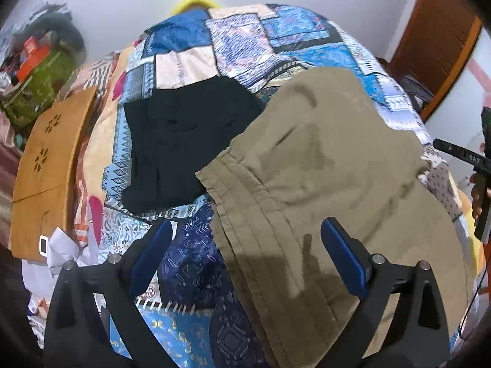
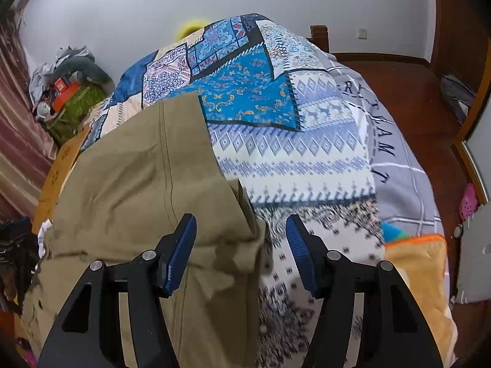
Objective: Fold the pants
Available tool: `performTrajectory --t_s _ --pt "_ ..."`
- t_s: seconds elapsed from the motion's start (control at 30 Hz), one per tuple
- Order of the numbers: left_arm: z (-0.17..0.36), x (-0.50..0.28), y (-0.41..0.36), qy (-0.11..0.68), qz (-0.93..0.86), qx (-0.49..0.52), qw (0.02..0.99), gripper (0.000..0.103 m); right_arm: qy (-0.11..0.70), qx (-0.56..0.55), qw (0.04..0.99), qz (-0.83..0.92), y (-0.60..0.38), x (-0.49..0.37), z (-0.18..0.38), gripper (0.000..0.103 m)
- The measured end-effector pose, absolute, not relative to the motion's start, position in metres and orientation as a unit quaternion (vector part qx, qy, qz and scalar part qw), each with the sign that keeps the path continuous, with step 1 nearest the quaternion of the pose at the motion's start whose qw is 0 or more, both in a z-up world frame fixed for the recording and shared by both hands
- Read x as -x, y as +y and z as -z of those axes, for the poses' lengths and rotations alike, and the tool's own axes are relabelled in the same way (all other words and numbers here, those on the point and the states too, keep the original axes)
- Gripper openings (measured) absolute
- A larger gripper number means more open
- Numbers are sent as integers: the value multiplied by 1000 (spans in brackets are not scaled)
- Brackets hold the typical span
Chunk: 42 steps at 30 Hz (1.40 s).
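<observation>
The khaki pants (image 1: 322, 165) lay on the quilt (image 1: 233, 46) of the bed, spread ahead of and under both grippers, apparently already doubled over, with stacked hems or edges showing as parallel ridges just ahead of the left gripper (image 1: 245, 251). That gripper stood wide open and empty, one finger over the quilt and the other over the khaki cloth. The right gripper (image 2: 241, 251) was also open, about half wide, with nothing pinched; a bunched corner of the pants sat loosely between its fingers, under them rather than touching the pads. A folded black garment (image 1: 184, 141) lay ahead and to the left of the left gripper, touching the pants' edge.

The cloth looked like a light to medium cotton weave: soft, limp, prone to sag and wrinkle, not slippery or fragile. It would probably need a pinch through all layers at an edge or corner, one grip at each end of the same side, so the layers lift together and do not slide apart.
</observation>
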<state>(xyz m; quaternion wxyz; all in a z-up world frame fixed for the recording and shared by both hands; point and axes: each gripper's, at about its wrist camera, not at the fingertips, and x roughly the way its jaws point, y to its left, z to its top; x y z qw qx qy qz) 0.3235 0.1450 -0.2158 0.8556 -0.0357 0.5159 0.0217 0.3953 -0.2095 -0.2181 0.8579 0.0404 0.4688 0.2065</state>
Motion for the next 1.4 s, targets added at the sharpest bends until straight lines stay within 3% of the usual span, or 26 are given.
performTrajectory --t_s 0.17,0.23,0.27,0.5,0.7,0.83,0.93,1.0,1.1,1.23,1.4 --pt "261 -345 144 569 -15 56 820 99 488 -41 846 -212 -193 -405 247 57" --pt "268 -346 147 559 -11 83 825 99 512 -34 828 -224 -185 -407 262 50" --pt "269 -346 148 556 -8 92 826 99 522 -22 822 -227 -179 -408 270 39" --pt "264 -339 138 520 -37 45 852 74 513 -5 831 -217 -171 -408 279 26" --pt "262 -336 135 503 -92 -22 859 76 507 45 837 -202 -156 -403 284 22" --pt "272 -341 155 516 -76 32 853 85 514 65 835 -186 -149 -407 285 22" --pt "269 -336 176 526 -41 110 843 83 520 78 828 -193 -148 -409 278 23" --pt "257 -331 182 519 -35 134 843 82 515 94 829 -196 -155 -403 268 31" --pt "237 -327 178 499 -62 90 859 81 518 95 827 -196 -166 -398 250 40" --pt "216 -333 186 490 -75 63 866 82 513 74 828 -215 -170 -394 219 43" --pt "216 -352 210 503 -88 72 857 88 451 82 859 -227 -155 -392 180 62"
